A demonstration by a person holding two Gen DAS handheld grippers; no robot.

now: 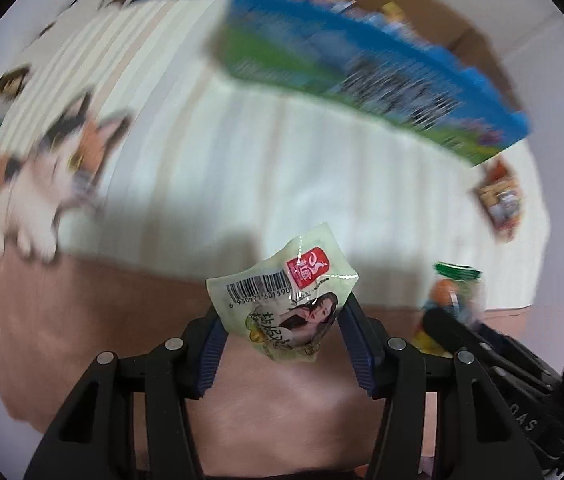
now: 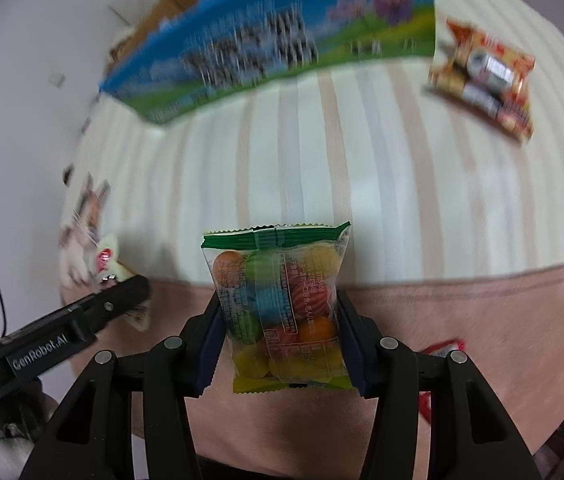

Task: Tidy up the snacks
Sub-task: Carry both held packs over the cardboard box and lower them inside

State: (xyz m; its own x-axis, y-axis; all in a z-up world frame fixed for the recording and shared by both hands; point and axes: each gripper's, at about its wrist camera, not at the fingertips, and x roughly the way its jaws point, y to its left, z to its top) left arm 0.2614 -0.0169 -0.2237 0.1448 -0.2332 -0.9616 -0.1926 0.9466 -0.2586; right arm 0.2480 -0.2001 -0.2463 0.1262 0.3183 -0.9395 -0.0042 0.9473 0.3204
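My left gripper (image 1: 282, 312) is shut on a pale green snack packet (image 1: 285, 296) with a barcode and a woman's picture, held above the bed. My right gripper (image 2: 278, 312) is shut on a clear bag of coloured candy balls (image 2: 280, 308) with a green top edge. That bag also shows at the right in the left wrist view (image 1: 453, 296). The left gripper and its packet (image 2: 110, 264) show at the left in the right wrist view. A blue and green snack box (image 1: 365, 68) (image 2: 266, 36) stands ahead of both grippers.
A red and orange snack packet (image 2: 485, 76) (image 1: 499, 196) lies on the striped bedspread (image 2: 361, 168). A brown cardboard box (image 1: 433, 12) stands behind the blue box. A cat picture (image 1: 46, 168) is printed on the spread at left. A red wrapper (image 2: 441, 350) peeks out at lower right.
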